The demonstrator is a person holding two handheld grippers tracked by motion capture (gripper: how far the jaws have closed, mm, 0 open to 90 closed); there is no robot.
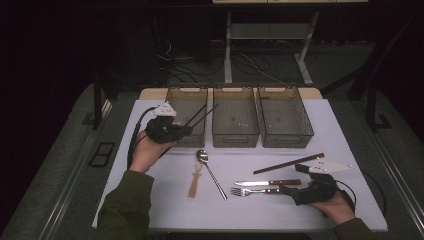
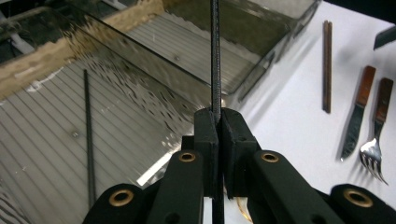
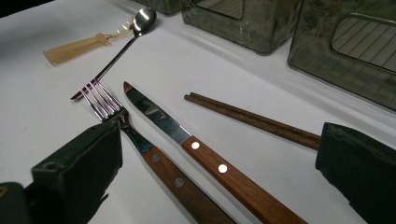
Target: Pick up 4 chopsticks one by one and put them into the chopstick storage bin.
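Note:
My left gripper [image 1: 186,129] is shut on a thin black chopstick [image 2: 215,56], which sticks out past the jaws over the left smoky plastic bin [image 1: 186,90]. A second black chopstick [image 2: 87,135] lies on that bin's ribbed floor. My right gripper [image 1: 294,180] rests on the table at the front right, open. Its jaws stand wide on either side of the wooden handles of a fork [image 3: 140,144] and a knife [image 3: 205,154], touching neither. A pair of brown chopsticks [image 3: 252,119] lies just beyond the knife.
Three bins stand in a row at the back: the left one, the middle bin [image 1: 235,134] and the right bin [image 1: 286,135]. A metal spoon [image 1: 210,172] and a tan wooden piece [image 1: 195,181] lie mid-table. The white table's front edge [image 1: 240,227] is close to my forearms.

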